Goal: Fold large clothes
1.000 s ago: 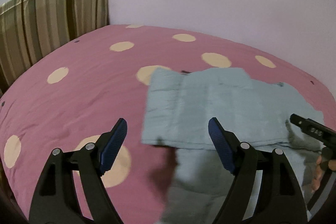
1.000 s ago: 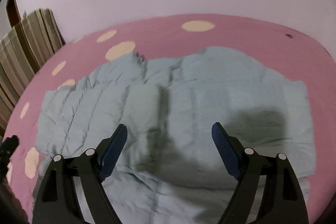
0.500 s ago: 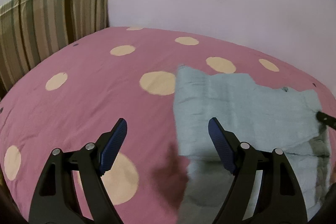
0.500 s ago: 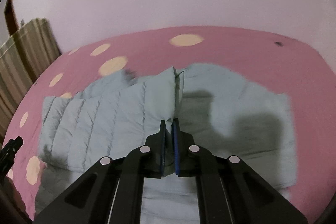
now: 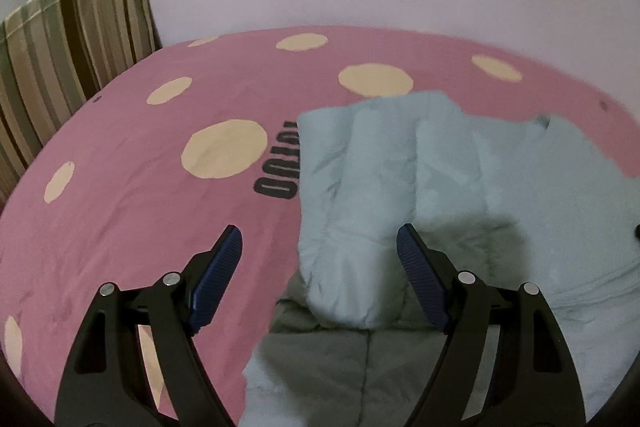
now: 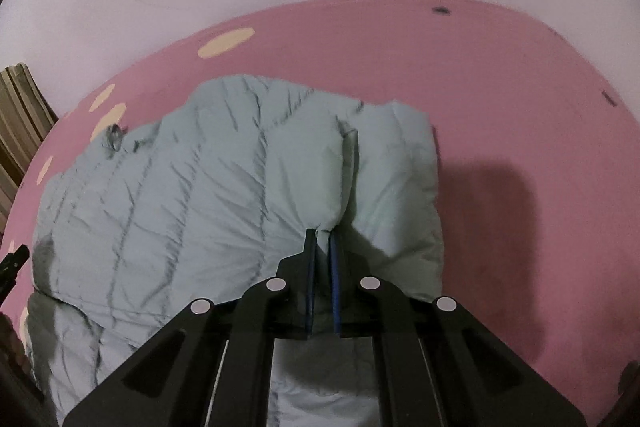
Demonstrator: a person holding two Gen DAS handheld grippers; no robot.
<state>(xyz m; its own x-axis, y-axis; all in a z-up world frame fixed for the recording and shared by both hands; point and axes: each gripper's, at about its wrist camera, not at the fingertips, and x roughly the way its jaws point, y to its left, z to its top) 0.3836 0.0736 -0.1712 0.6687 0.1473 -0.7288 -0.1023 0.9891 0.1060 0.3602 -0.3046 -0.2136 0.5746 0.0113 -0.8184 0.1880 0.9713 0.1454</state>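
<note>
Showing the left wrist view: the left gripper (image 5: 318, 279) hangs with its blue-padded jaws spread wide, holding nothing, above the near left edge of a pale blue quilted jacket (image 5: 460, 187). The jacket lies on a pink bedspread (image 5: 140, 195) with cream dots, black lettering (image 5: 278, 171) showing beside its folded edge; a striped cushion (image 5: 72, 39) stands at far left.

Right wrist view: the right gripper (image 6: 322, 247) has its jaws pressed together on a bunched fold of the jacket (image 6: 200, 187), near its right side. Only this view reveals the pinch and a small ring-like fitting (image 6: 114, 137), possibly a zipper pull; only the left view shows the lettering.

Judged step: mid-fold, one flap gripped. The next move likely calls for carrying that flap across and laying it flat, the left gripper steadying the opposite edge.
</note>
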